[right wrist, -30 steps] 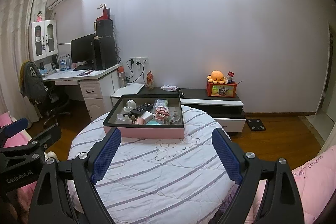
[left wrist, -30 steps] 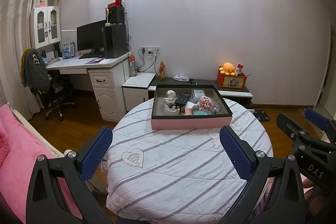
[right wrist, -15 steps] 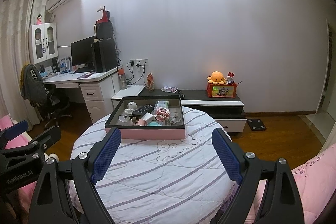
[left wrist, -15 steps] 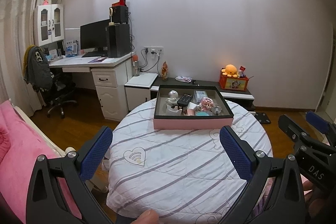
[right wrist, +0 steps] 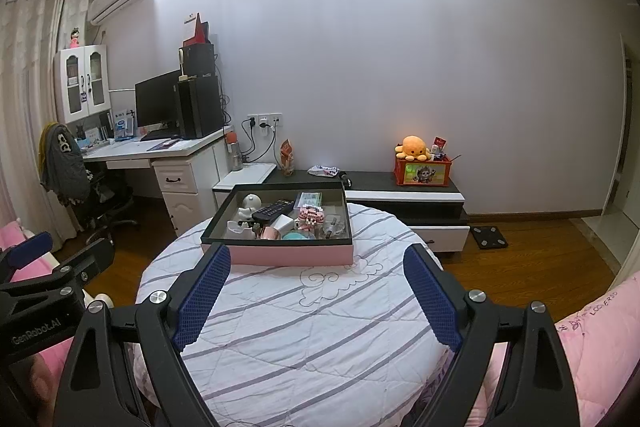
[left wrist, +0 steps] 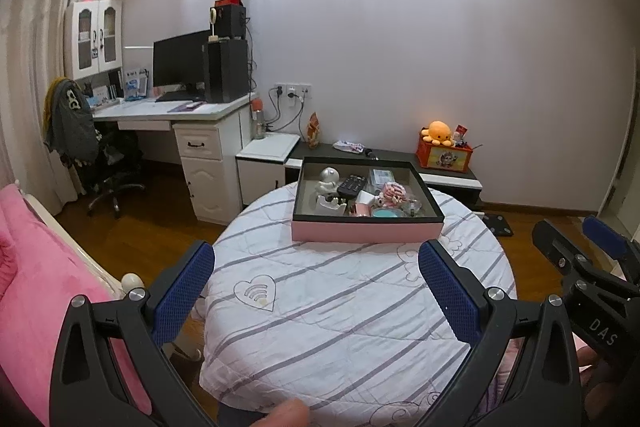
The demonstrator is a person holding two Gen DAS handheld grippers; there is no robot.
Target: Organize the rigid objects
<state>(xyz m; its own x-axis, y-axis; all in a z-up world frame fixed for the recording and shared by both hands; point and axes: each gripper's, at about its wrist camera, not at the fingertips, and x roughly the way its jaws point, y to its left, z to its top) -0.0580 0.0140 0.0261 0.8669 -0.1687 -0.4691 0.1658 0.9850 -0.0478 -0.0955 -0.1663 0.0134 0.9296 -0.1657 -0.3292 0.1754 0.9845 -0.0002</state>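
A pink box [left wrist: 366,231] with a dark inside stands at the far side of the round table [left wrist: 320,307]. It holds a black remote [left wrist: 352,183], a white robot figure [left wrist: 329,179], a pink beaded thing [left wrist: 393,191] and several other small objects. The box also shows in the right wrist view [right wrist: 288,254]. My left gripper [left wrist: 316,287] is open and empty above the near part of the table. My right gripper [right wrist: 316,291] is open and empty, also short of the box. Each gripper shows at the edge of the other's view.
The table wears a white quilt with grey stripes [right wrist: 320,327]. A pink bed [left wrist: 36,275] lies at the left and pink bedding [right wrist: 600,339] at the right. A white desk with a monitor [left wrist: 180,67], an office chair [left wrist: 92,155] and a low dark cabinet [right wrist: 404,187] stand behind.
Both views have risen slightly, so the box sits a little lower in frame. A fingertip has come into the bottom edge of the left wrist view. Both grippers stay open.
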